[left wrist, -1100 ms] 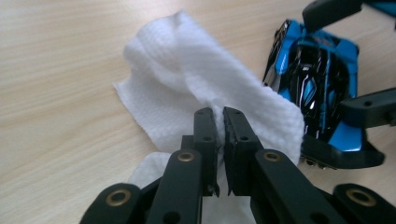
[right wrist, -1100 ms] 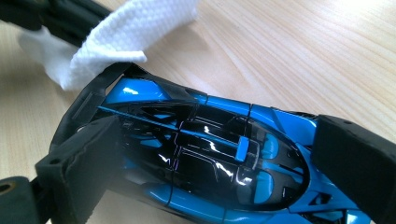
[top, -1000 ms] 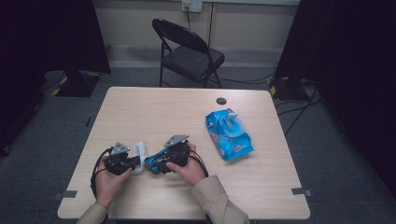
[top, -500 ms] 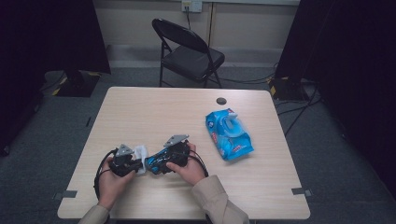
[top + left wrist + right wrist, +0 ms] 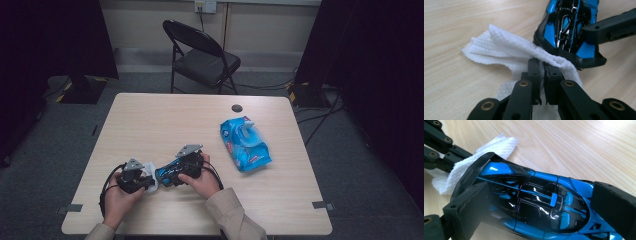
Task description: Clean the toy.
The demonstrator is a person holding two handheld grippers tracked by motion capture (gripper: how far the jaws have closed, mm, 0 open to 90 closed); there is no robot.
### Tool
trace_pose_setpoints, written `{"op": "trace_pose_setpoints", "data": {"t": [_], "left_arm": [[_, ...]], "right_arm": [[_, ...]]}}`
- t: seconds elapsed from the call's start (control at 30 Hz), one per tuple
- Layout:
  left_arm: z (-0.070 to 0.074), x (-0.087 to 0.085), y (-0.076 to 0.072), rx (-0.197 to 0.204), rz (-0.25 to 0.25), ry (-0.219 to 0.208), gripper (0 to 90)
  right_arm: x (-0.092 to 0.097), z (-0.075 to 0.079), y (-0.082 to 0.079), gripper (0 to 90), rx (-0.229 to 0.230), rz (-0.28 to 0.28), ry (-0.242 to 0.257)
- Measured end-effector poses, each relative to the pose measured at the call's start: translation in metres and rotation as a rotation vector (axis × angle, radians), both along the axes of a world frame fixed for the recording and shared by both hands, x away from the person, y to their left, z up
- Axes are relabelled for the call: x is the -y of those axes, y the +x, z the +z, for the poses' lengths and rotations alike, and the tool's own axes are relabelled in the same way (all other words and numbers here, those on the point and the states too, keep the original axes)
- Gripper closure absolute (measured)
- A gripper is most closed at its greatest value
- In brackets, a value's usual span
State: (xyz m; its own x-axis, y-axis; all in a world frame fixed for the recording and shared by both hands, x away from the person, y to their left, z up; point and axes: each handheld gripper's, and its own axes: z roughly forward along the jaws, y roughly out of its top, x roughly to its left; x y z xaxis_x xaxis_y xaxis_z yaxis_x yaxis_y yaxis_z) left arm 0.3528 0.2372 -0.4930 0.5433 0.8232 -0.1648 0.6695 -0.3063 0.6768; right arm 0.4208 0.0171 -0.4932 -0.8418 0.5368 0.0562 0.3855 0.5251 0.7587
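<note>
Blue-and-black toy car (image 5: pixel 174 172) held off the worktop (image 5: pixel 165 125) near its front edge, left of centre, clamped lengthwise between the right gripper (image 5: pixel 544 207) fingers. White wipe (image 5: pixel 506 52) pinched in the left gripper (image 5: pixel 541 72), fingers together on it, nudged a little closer than a second ago and now pressed against the car's tail. Probably mid-wipe, rear end first; blue wipes pack (image 5: pixel 245 142) lying well apart toward the right edge.

Black folding chair (image 5: pixel 202 57) standing behind wooden table (image 5: pixel 165 120); grey carpet (image 5: pixel 75 120) lying underneath; black curtains (image 5: pixel 380 65) hanging at sides.
</note>
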Motion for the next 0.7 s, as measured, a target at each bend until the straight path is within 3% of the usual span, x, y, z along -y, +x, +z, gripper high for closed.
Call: {"op": "trace_pose_setpoints", "data": {"t": [0.27, 0.7], "left_arm": [[0.002, 0.003, -0.006, -0.031, -0.021, -0.002, 85.1], [0.004, 0.011, -0.012, -0.04, -0.06, 0.014, 85.1]], "right_arm": [[0.0, 0.0, 0.0, 2.0, -0.001, 0.001, -0.002], [0.0, 0.0, 0.0, 2.0, -0.001, 0.0, -0.002]]}}
